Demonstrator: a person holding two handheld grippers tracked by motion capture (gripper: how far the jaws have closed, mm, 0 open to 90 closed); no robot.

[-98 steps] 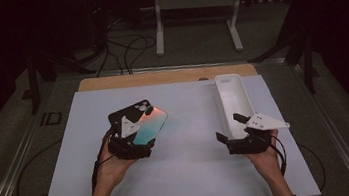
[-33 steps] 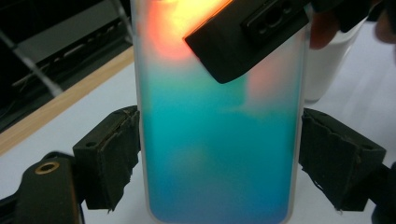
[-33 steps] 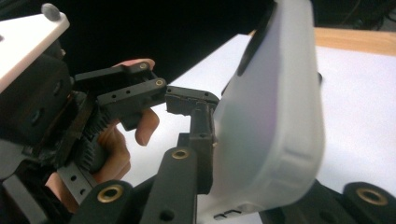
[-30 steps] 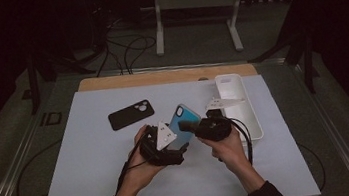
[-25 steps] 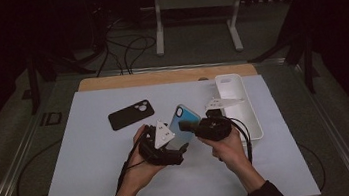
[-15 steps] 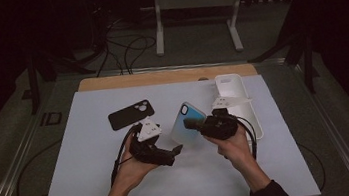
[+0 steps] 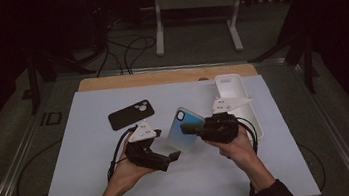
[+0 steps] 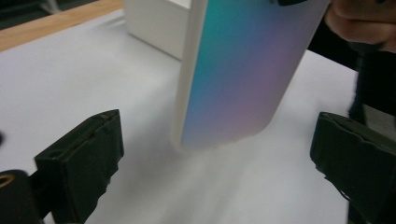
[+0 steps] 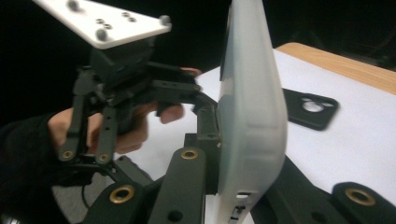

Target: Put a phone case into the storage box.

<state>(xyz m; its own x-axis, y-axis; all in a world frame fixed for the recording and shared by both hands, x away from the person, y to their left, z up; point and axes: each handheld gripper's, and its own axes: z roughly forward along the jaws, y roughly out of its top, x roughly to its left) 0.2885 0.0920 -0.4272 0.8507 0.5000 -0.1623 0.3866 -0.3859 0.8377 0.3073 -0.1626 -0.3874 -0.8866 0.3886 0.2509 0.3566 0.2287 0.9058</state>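
The white table (image 7: 98, 188) is seen with a white tray (image 7: 231, 86) at its right. The iridescent phone (image 7: 182, 128) is held above mid-table, long axis tilted, free end toward the left gripper (image 7: 170, 159). The right gripper (image 7: 191, 127) is clamped on its edge. The left gripper's jaws have just been opening and stand wide, nothing gripped. A black phone case (image 7: 130, 114) lies flat, apart.

Two handheld grippers work over the tabletop (image 7: 98, 188): the left gripper (image 7: 172, 157) and the right gripper (image 7: 186, 128). There are two phone items: one iridescent phone (image 7: 178, 127) just left of the one white tray (image 7: 234, 88), and one black phone case (image 7: 130, 114) farther left of that tray.
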